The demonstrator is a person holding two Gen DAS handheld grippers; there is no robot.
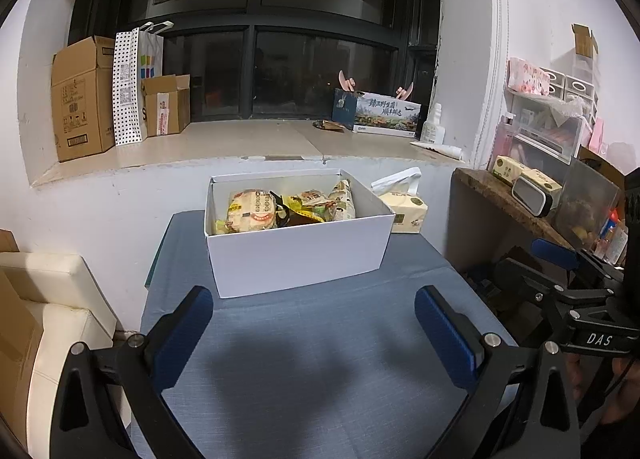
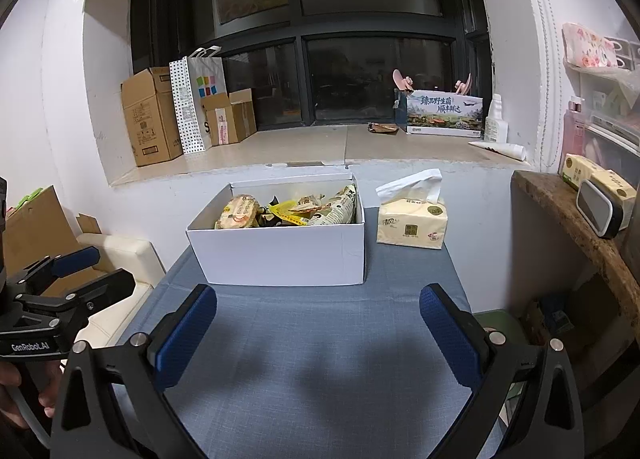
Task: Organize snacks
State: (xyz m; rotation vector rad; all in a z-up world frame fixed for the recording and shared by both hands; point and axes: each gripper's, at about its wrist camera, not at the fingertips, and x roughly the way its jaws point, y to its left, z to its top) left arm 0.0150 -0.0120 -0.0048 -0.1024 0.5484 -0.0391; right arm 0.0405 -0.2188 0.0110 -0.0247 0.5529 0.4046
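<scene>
A white open box stands at the far side of a blue-grey tablecloth. It holds several snack packets, yellow, cream and dark ones. The box also shows in the right wrist view, with the snacks inside it. My left gripper is open and empty, held above the cloth in front of the box. My right gripper is open and empty, also in front of the box. Each gripper shows at the edge of the other's view: the right one and the left one.
A tissue pack sits right of the box. A window ledge behind holds cardboard boxes, a paper bag and a printed carton. A wooden shelf stands right, a cream seat left.
</scene>
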